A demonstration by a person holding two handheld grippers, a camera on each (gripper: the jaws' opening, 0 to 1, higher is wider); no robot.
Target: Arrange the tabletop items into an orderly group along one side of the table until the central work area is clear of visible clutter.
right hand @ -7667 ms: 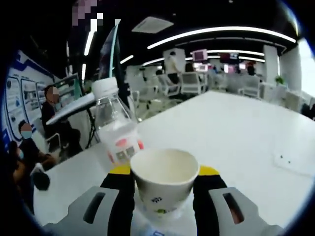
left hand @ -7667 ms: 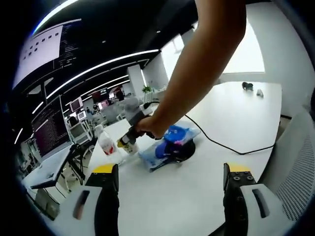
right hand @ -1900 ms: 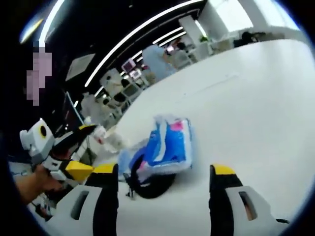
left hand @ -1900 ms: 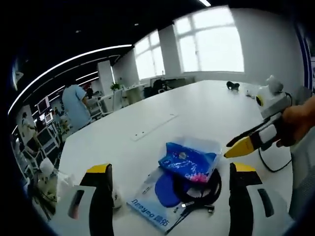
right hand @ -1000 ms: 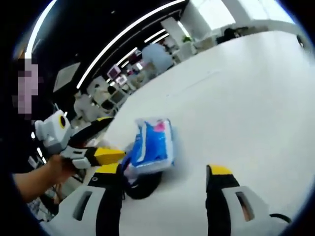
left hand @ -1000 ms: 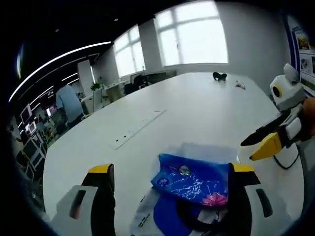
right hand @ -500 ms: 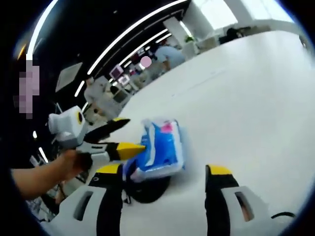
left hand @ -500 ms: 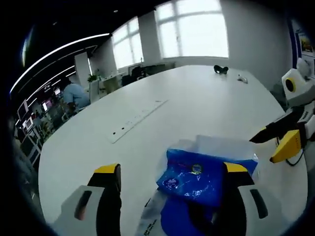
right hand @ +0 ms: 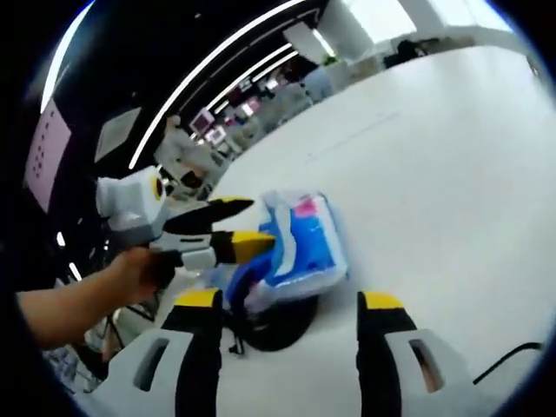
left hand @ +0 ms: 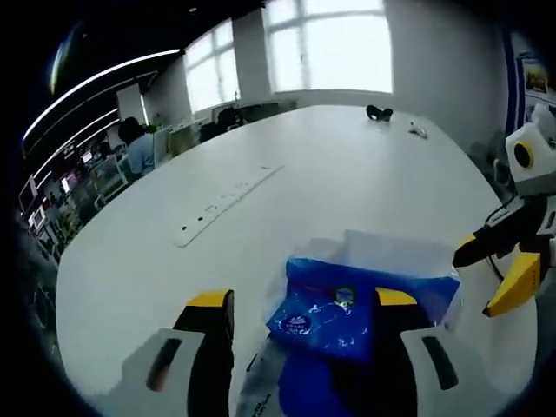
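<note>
My left gripper [left hand: 300, 317] straddles the blue packet [left hand: 347, 304] on the counter [left hand: 287, 191], fingers spread; right gripper [right hand: 291, 313] likewise spread. Packet looks soft, light (crinkly film): grip mid-body.

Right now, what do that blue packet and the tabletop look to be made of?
The blue packet looks like thin glossy plastic film: it crinkles, catches highlights and has a clear edge. The table seems a smooth white laminate or painted board, faintly reflecting the windows; I can't tell which.

Blue packet [left hand: 347, 306] between the left tongs [left hand: 300, 304]; open table [left hand: 347, 174] beyond.
</note>
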